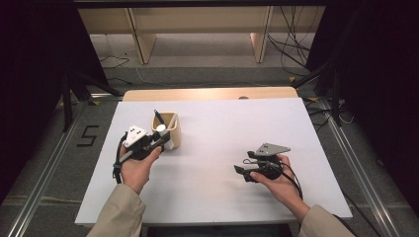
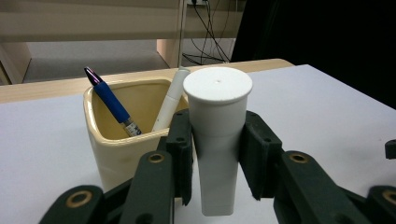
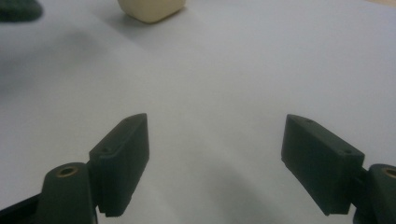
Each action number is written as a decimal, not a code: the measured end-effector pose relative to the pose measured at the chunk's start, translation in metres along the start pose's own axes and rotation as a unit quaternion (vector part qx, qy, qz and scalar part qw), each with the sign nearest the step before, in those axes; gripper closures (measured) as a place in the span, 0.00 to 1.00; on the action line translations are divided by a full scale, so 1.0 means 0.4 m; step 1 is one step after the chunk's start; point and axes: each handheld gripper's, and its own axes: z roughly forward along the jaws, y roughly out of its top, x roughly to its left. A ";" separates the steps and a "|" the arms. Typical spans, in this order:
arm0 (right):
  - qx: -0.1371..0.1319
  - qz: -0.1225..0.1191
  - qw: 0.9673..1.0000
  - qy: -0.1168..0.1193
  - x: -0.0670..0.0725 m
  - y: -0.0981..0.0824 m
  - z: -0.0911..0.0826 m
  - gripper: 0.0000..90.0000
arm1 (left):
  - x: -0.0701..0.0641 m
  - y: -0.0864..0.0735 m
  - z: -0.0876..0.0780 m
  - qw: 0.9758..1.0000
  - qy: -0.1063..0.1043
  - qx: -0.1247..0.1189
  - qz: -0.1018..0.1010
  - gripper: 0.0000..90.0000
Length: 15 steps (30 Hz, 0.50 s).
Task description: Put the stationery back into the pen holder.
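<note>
My left gripper (image 2: 217, 154) is shut on a white tube with a round cap (image 2: 217, 135), held upright just in front of a cream pen cup (image 2: 116, 140). Inside the cup lean a blue pen (image 2: 111, 103) and a white pen (image 2: 171, 100). In the high view the left gripper (image 1: 159, 139) sits against the cream pen cup (image 1: 170, 132) at the table's left, with the white tube's cap (image 1: 161, 128) by the cup's rim. My right gripper (image 1: 239, 172) rests low over the white table (image 1: 222, 128) at the right, open, nothing between its jaws (image 3: 215, 163).
The cup's base (image 3: 150, 9) appears at the far top of the right gripper view. A wooden table edge (image 1: 210, 94) runs behind the white surface. Cables (image 1: 291, 44) lie on the floor beyond, and dark stand legs (image 1: 74, 86) flank the table.
</note>
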 end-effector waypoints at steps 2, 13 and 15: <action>0.001 0.000 1.000 0.000 -0.001 -0.001 -0.002 0.27 | 0.002 0.002 0.001 1.000 0.001 0.000 0.003 0.75; 0.000 0.000 1.000 -0.003 -0.007 -0.008 -0.011 0.27 | 0.003 0.014 0.006 1.000 0.004 -0.003 0.007 0.75; 0.000 0.003 1.000 -0.003 -0.008 -0.009 -0.012 0.27 | 0.002 0.017 0.007 1.000 0.004 -0.005 0.007 0.75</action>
